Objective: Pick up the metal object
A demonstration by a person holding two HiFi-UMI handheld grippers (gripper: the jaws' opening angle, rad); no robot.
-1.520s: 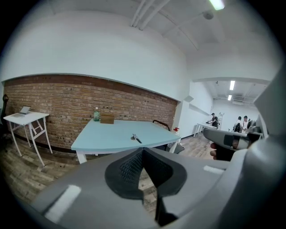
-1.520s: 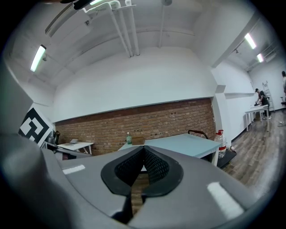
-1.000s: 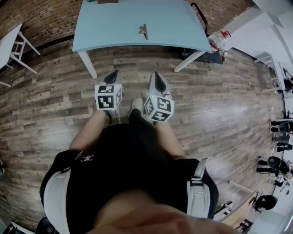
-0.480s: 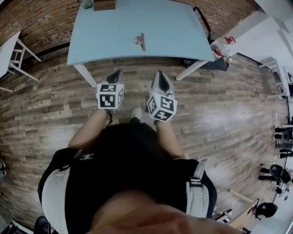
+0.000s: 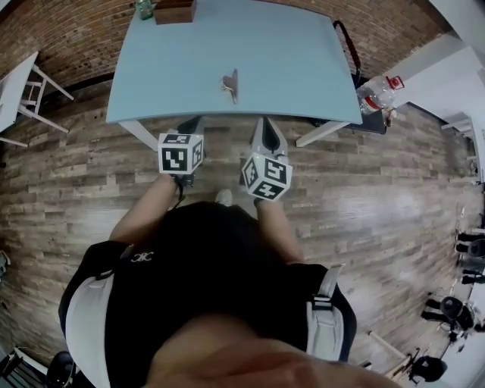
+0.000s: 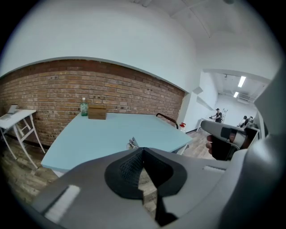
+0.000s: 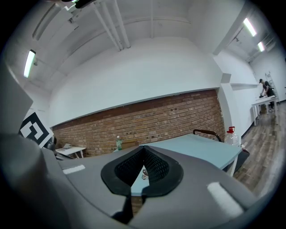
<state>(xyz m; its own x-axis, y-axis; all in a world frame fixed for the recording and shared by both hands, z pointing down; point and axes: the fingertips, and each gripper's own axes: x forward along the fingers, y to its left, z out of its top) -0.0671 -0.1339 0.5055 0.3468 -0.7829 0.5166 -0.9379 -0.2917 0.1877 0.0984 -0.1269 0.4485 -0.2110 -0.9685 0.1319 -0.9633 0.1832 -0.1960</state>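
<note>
Pale blue table (image 5: 288,53): rectangular top on white legs, standing on a wood-plank floor (image 5: 394,197) in front of a red brick wall (image 6: 53,89).

Metal object (image 5: 229,83): small and silvery. It lies flat on the table top near the near edge, about midway along it, with bare table all round and nothing touching it. Its exact form is too small to tell.

Left gripper (image 5: 195,121): grey, with a black-and-white marker cube at the rear. The jaws are closed tip to tip and hold nothing. The tips are at the table's near edge, short of the metal object and to its left in the head view.

Right gripper (image 5: 261,123): same build, and its jaws also meet at the tips with nothing between them. It is held beside the left gripper at the same table edge, to the right of the object. In the right gripper view the object shows through the gap behind the closed tips, well ahead on the table.

Green bottle (image 5: 144,9): upright at the table's far left corner.

Brown wooden box (image 5: 174,11): just beside the bottle, on its right.

Clear water jug (image 5: 379,92), red cap: on the floor by the table's right end.

Small white table (image 5: 19,76): well apart, to the left.

Person (image 5: 204,280): dark top, one gripper in each hand, facing the table.
</note>
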